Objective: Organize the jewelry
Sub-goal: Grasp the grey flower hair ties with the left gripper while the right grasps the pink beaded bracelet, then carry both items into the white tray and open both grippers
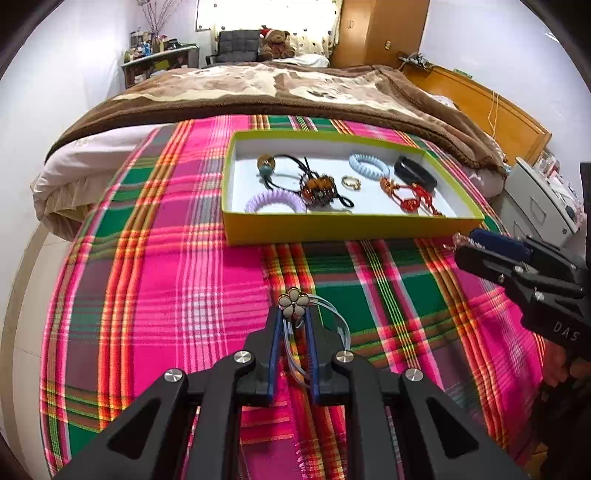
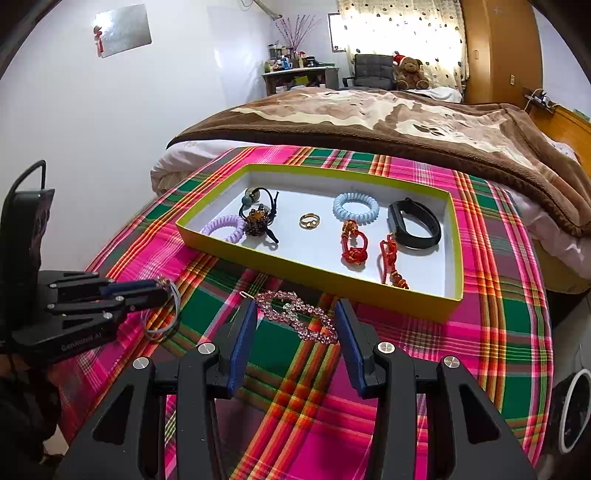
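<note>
Left gripper (image 1: 293, 321) pinches flower bracelet (image 1: 293, 304) (right gripper (image 2: 295, 317) gapes).

Woven plaid cloth (image 2: 480, 332), fuzzy brown blanket (image 2: 406, 125), glossy pink beaded bracelet (image 2: 295, 317), matt cardboard tray (image 2: 314, 275).

Teddy bear (image 1: 276, 43), chair (image 1: 236, 46), perhaps cluttered desk (image 1: 159, 59).

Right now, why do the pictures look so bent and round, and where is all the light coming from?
Both views are fisheye: the bed edge and yellow tray bow outward, with dark corners around a round image. In the left wrist view the curtained window glares white; in the right wrist view it also burns out, and the pink bead bracelet stays sharp between the right tool fingers.
</note>
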Demonstrator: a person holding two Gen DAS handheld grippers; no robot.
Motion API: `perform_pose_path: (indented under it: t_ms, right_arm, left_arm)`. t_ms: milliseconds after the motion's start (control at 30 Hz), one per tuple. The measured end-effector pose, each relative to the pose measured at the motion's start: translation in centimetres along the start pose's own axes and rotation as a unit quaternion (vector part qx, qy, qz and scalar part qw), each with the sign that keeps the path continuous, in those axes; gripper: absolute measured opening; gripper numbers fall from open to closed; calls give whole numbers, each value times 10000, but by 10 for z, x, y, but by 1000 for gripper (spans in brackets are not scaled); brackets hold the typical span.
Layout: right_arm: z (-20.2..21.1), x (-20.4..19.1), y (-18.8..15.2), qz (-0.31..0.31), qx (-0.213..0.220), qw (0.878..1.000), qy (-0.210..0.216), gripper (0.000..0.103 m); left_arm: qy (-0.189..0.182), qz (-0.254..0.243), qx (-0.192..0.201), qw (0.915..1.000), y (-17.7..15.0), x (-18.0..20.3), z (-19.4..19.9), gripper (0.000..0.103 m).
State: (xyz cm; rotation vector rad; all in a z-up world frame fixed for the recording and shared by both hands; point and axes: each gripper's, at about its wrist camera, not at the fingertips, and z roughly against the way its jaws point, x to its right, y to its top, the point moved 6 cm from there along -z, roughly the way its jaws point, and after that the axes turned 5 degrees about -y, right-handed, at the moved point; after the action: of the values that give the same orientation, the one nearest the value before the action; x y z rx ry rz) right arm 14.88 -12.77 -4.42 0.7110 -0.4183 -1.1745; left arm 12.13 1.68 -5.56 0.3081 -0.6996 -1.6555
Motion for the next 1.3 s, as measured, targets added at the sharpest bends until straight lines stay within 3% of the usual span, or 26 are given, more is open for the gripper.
perform_pose_path:
  t_ms: [267, 600, 967, 1300]
  right_arm:
    - [10, 8, 12, -98, 174, 9998, -72, 45]
    - [6, 21, 35, -226, 290, 9991, -201, 45]
    - [-33, 21, 50, -219, 70, 9995, -208, 45]
    - [-62, 18, 46, -229, -210, 9993, -189, 45]
  left_arm:
    - [-79, 41, 188, 9998, 20, 0, 11, 14]
    - [-178, -92, 461, 9987, 68, 8, 12, 14]
    - [-348, -123, 422, 9984, 126, 9, -22, 14]
    - [-551, -39, 164, 9983, 149, 9, -64, 14]
